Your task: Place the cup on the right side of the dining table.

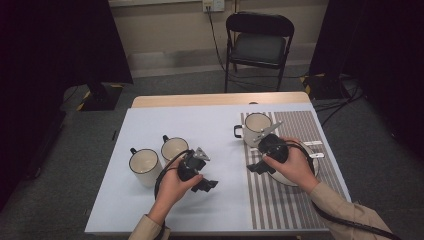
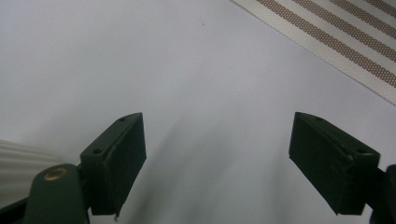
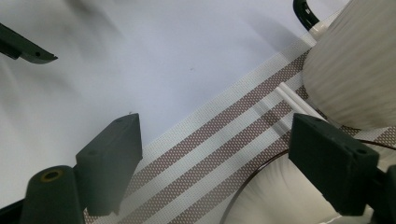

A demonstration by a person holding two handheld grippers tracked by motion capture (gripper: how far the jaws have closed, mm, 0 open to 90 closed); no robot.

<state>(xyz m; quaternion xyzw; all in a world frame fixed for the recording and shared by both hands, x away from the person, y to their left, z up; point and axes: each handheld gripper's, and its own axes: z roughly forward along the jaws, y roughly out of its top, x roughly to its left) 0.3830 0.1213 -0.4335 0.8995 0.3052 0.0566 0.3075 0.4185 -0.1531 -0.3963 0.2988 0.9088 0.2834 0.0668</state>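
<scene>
At the centre of the high view, a person held the left gripper [image 1: 205, 184] over the pale table cover [image 1: 150, 120], its jaws spread wide and grasping nothing; the left gripper view showed bare cover between them [image 2: 217, 168]. Two white mugs with dark rims stood at left of centre, one mug [image 1: 142, 166] nearer the left edge and a second mug [image 1: 173, 148] just beside it, close to the left hand [image 1: 172, 187]. At right of centre the right gripper [image 1: 259, 167] hovered over the striped placemat [image 1: 300, 125], jaws likewise released and empty [image 3: 215, 168]. A third mug [image 1: 256, 127] stood on the mat's upper left, and what appeared to be a white plate [image 1: 287, 177] lay under the right hand [image 1: 295, 167]. A black folding chair [image 1: 258, 42] stood at top centre.
</scene>
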